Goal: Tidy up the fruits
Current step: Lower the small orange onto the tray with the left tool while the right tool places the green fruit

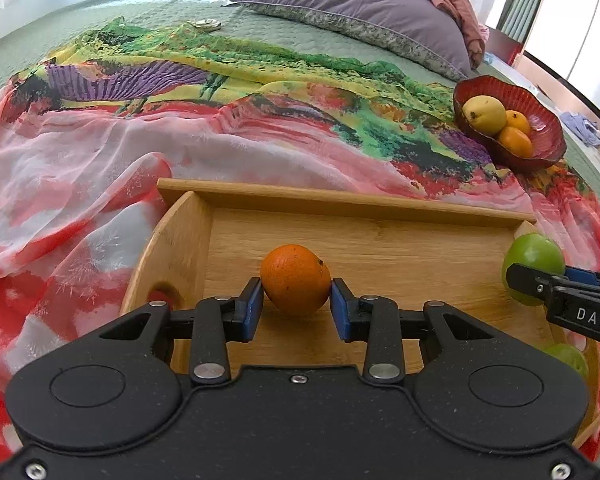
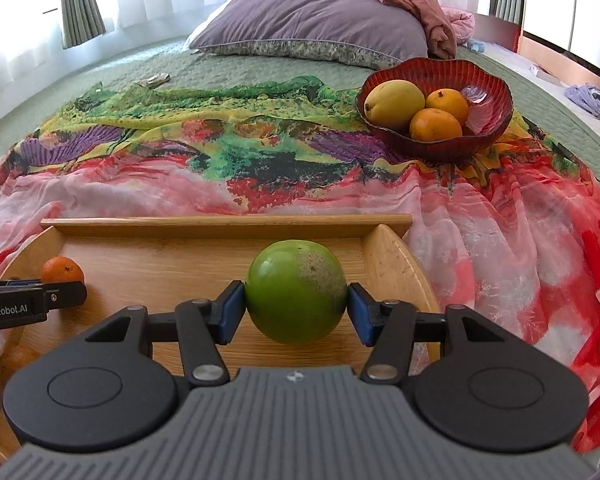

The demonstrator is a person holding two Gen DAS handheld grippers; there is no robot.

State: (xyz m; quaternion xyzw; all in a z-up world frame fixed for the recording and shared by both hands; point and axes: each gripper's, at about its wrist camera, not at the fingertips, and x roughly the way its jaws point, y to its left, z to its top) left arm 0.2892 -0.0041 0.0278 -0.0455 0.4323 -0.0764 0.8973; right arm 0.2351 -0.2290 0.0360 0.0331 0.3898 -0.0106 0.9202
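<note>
Side by side, both grippers tilt downward over the shallow bamboo tray. The left gripper pinches a small round orange; the right gripper, wider, clamps a smooth green round fruit just above the tray floor.

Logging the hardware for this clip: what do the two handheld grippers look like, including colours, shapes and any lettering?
Both are black plastic with blue fingertip pads, silver rivets on the linkage bars and two round discs on the body. The left gripper has a plain speckled black body; its side reads "GenRobot.AI" in the right wrist view. The right gripper has a ribbed grey top plate; white letters "DAS" show on its side.
</note>
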